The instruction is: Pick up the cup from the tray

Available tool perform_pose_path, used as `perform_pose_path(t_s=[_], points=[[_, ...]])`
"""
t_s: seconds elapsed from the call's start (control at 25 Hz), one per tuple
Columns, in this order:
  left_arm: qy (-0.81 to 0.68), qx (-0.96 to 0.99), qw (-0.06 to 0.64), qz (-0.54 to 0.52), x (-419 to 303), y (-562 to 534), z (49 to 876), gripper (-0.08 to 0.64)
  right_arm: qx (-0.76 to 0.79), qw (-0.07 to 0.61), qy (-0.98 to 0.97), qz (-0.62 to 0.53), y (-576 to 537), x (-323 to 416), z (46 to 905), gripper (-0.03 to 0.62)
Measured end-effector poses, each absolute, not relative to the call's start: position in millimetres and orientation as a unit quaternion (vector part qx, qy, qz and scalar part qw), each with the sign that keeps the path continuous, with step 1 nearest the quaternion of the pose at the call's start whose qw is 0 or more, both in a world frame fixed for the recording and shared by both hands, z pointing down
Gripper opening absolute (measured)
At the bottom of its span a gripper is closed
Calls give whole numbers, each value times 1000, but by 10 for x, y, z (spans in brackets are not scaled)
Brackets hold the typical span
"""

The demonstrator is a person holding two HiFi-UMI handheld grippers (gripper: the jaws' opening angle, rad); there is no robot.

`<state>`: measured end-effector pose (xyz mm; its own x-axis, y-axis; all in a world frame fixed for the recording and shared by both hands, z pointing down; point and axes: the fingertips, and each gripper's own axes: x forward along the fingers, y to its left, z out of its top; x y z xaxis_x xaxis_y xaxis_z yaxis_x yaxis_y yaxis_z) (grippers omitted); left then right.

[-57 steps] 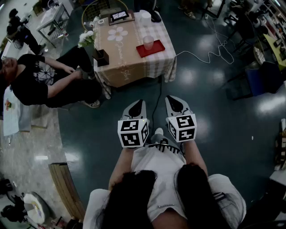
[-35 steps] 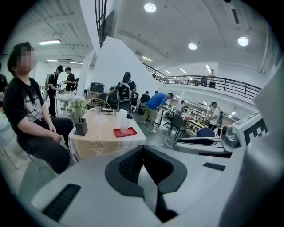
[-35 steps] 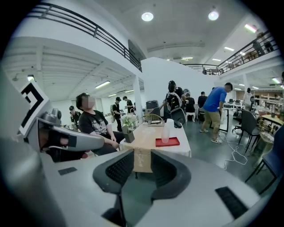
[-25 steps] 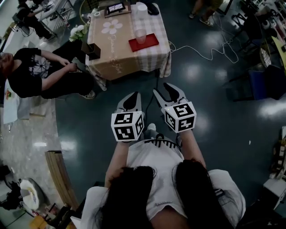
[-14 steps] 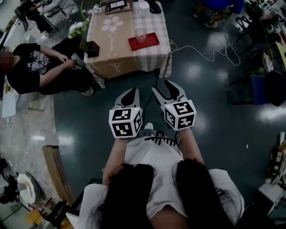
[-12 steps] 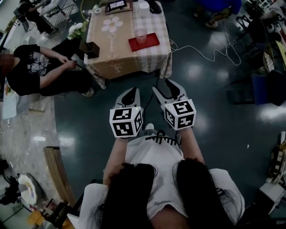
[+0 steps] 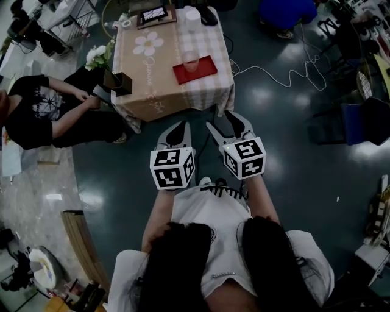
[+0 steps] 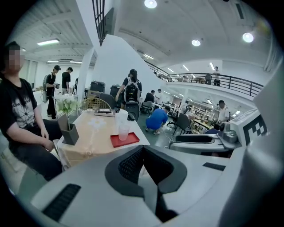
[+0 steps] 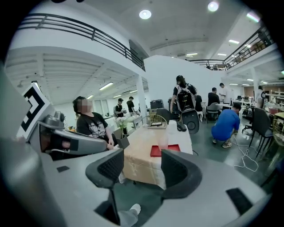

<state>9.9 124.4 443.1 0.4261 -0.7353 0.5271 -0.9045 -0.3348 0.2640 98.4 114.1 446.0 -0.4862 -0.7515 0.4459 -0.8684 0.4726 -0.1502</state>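
Observation:
A clear cup (image 7: 190,60) stands on a red tray (image 7: 200,72) on a small cloth-covered table (image 7: 159,91) some way ahead of me. Both grippers hang over the dark floor, short of the table. My left gripper (image 7: 177,127) is shut, its pads meeting with nothing between them (image 8: 143,153); past it I see the cup (image 8: 124,131) and tray (image 8: 128,140). My right gripper (image 7: 224,121) is open and its jaws are opening, with nothing between them (image 9: 141,166). The cup (image 9: 163,141) and tray (image 9: 156,151) show beyond its jaws.
A person in black (image 7: 39,116) sits at the table's left side. On the table are a flower vase (image 7: 97,56), a dark box (image 7: 119,81), a framed tablet (image 7: 152,13) and a tall white container (image 7: 192,16). A white cable (image 7: 286,68) crosses the floor at right.
The right gripper's jaws have spread apart. The table and tray have slid slightly lower in the head view. The left gripper has stayed shut.

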Motion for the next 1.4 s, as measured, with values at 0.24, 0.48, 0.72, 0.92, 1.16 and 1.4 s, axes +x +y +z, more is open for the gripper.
perform_pose_path(t_s=[0.24, 0.48, 0.72, 0.92, 1.16, 1.4], points=[[-500, 805, 272, 169, 2, 791, 4477, 0, 488, 170, -837, 181, 691, 889, 4451, 262], [-489, 813, 269, 169, -148, 348, 4425, 0, 494, 180, -832, 178, 299, 710, 4433, 281], [-471, 822, 268, 175, -279, -33, 4444, 0, 505, 191, -823, 176, -48, 568, 4461, 305], [-456, 831, 263, 181, -368, -348, 4453, 0, 518, 204, -815, 164, -355, 466, 4495, 346], [-445, 835, 267, 185, -498, -598, 4472, 0, 532, 208, -804, 166, -607, 362, 4520, 360], [-448, 829, 275, 191, -599, -770, 4577, 2, 532, 228, -798, 167, -788, 305, 4640, 361]])
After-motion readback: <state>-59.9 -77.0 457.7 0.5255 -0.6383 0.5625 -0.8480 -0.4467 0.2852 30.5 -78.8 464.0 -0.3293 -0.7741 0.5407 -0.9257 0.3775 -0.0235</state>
